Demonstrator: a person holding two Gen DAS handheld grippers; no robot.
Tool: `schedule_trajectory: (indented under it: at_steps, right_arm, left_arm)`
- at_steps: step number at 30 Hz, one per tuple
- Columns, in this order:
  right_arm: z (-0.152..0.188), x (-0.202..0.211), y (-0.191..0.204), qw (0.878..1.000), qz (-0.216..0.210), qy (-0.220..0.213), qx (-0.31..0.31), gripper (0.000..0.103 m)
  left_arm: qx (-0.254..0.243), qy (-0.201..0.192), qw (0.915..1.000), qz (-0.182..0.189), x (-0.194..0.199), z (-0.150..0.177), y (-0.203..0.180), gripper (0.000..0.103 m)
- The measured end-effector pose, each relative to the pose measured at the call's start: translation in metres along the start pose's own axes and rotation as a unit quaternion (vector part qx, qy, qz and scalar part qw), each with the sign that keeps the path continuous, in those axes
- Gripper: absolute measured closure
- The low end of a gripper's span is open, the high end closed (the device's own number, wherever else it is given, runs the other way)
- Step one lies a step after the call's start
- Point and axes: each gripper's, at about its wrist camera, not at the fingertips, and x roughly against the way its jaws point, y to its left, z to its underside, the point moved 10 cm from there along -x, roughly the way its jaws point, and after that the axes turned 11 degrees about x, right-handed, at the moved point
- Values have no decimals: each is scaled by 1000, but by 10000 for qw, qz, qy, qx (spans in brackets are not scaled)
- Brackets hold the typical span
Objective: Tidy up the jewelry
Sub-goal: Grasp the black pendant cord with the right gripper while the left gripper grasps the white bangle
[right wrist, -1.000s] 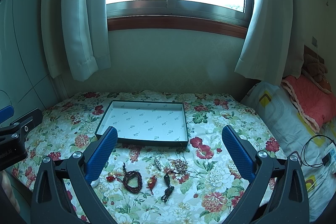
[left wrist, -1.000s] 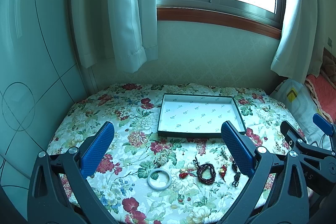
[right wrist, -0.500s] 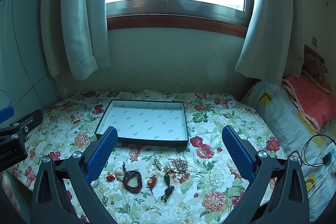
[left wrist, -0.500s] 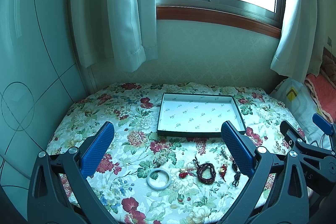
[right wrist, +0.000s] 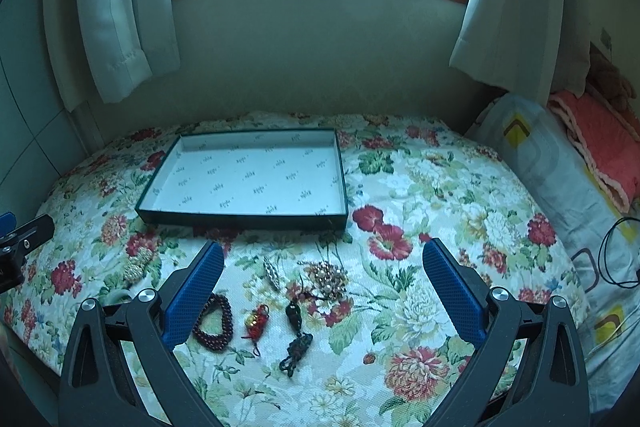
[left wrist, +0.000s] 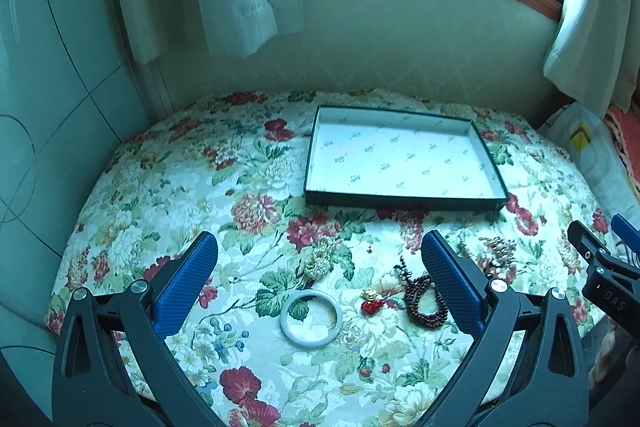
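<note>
A shallow dark-edged tray (left wrist: 404, 201) (right wrist: 240, 219) with a white printed lining sits on the floral cloth, nothing inside it. In front of it lie a white bangle (left wrist: 311, 318), a pearl cluster (left wrist: 319, 261), a red-gold charm (left wrist: 371, 303) (right wrist: 256, 323), a dark red bead bracelet (left wrist: 424, 301) (right wrist: 218, 321), a dark cord pendant (right wrist: 296, 335), a silver clip (right wrist: 273, 273) and a beaded brooch (right wrist: 328, 279). My left gripper (left wrist: 318, 255) hovers open above the bangle. My right gripper (right wrist: 322, 263) hovers open over the charms and brooch. Neither holds anything.
The floral-covered surface (left wrist: 160, 187) ends at a wall under a window with curtains (right wrist: 116, 7). A pillow (right wrist: 552, 179) and pink blanket (right wrist: 600, 143) lie at the right, with a black cable (right wrist: 616, 251). The right gripper's tip (left wrist: 600, 267) shows in the left wrist view.
Both grippers have dropped lower and tilted down toward the jewelry, which now looks nearer. The jewelry and tray have not moved.
</note>
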Motion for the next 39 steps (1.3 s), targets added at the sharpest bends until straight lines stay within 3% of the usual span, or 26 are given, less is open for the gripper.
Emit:
schedule_trajectory:
  at_steps: [6,8,10,11,18,23,30,39]
  right_arm:
    - [47,-53,-2,9983,-198,535,-83,5]
    - [57,-63,4,9974,-287,657,31,8]
    - [65,-72,11,9964,-374,752,137,28]
    - [70,-78,15,9954,-449,838,136,45]
    - [83,-99,42,9895,-915,1088,251,57]
    - [84,-109,51,9877,-991,1164,333,64]
    - [87,-117,54,9869,-995,1182,453,86]
    - [88,-112,52,9869,-1032,1175,407,86]
  left_arm:
    - [108,660,9977,-130,-63,45,21,2]
    - [88,772,9968,-183,-74,56,25,7]
    - [77,863,9960,-239,-82,64,30,18]
    - [80,910,9955,-248,-85,68,31,18]
    - [9,932,9953,-248,-92,74,33,18]
    - [-24,960,9950,-257,-95,78,35,18]
    - [22,1088,9936,-300,-100,87,41,17]
    - [-53,1174,9926,-289,-103,98,39,12]
